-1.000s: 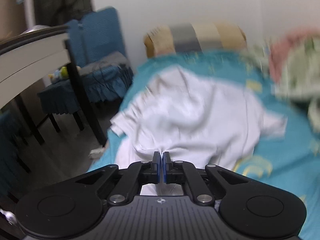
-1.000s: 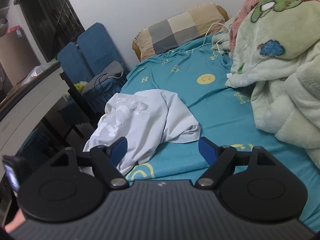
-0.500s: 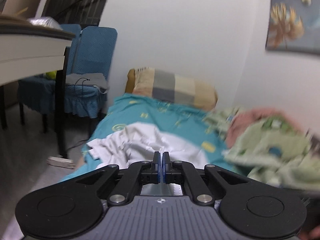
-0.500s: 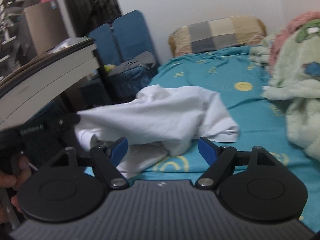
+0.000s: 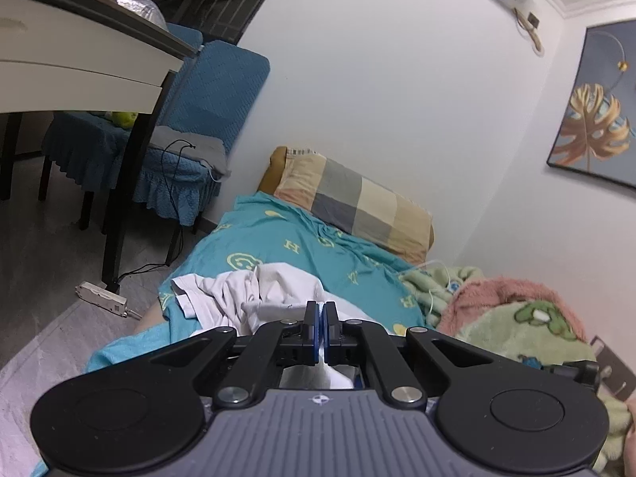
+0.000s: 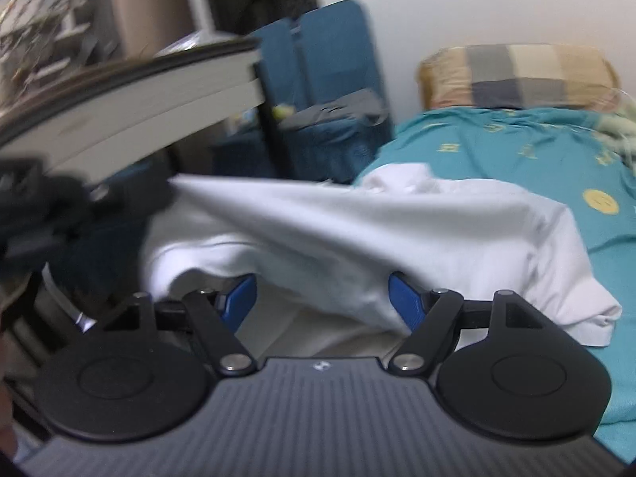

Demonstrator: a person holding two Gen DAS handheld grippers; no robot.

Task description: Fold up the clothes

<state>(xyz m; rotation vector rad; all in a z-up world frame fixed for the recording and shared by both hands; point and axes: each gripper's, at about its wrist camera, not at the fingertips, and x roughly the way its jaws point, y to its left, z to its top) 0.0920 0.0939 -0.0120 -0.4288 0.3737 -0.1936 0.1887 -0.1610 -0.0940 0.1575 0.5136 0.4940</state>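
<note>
- Two grippers work over a bed with a teal sheet
- Left gripper has its blue pads pressed together, clenched on a fold of the white shirt
- Seen from the right wrist, the shirt stretches taut from the bed's near left edge up to the left gripper at far left, blurred
- Right gripper is spread wide, released, its pads just beside the hanging cloth
- Checked pillow lies at the far end; a green blanket sits right

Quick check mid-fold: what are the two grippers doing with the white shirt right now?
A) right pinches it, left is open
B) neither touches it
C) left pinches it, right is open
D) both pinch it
C: the left gripper is shut on the white shirt, pulling it taut, while the right gripper stands wide open.
</note>
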